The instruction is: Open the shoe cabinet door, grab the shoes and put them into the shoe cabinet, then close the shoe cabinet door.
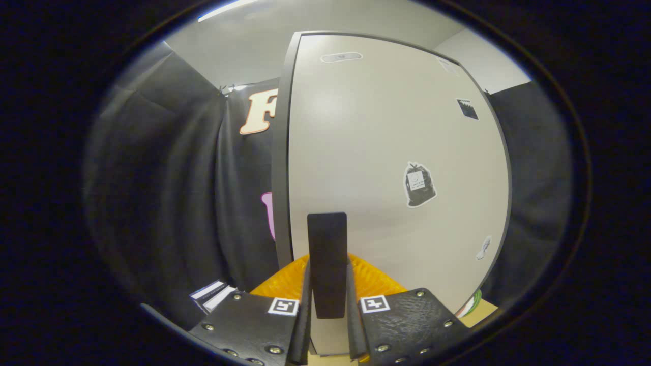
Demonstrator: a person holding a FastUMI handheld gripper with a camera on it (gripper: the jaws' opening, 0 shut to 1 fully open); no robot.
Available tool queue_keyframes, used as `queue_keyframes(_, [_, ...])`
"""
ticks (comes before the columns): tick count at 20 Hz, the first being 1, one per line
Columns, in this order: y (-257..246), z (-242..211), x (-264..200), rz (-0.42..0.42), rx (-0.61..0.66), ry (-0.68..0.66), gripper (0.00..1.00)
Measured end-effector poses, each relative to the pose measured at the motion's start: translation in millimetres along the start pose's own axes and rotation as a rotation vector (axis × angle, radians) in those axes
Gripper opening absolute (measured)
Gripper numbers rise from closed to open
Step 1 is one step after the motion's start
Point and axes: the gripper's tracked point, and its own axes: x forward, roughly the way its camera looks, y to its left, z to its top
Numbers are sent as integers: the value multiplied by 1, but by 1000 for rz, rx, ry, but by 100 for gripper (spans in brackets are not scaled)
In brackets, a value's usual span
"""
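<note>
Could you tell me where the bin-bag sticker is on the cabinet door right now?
In the gripper view, the bin-bag sticker sits on the door, beyond the gripper and to its right, between two smaller stickers above and below it.

Gripper-mounted, facing cabinet door (396, 152) — seemingly close

The small stickers (420, 184) on the pale flat shoe cabinet door (396, 152) are too tiny to make out, and that orange ribbed thing (374, 278) is mostly hidden behind the gripper (328, 310).
</note>
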Motion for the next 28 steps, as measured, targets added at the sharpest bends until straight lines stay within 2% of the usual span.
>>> queue_keyframes(3, [-1,2,-9,3,10,-4,21])
queue_keyframes(12, [-26,7,-82,29,28,-17,21])
queue_keyframes(21, [-100,20,-187,53,15,-1,21])
queue_keyframes(28, [-176,27,-245,-12,25,4,20])
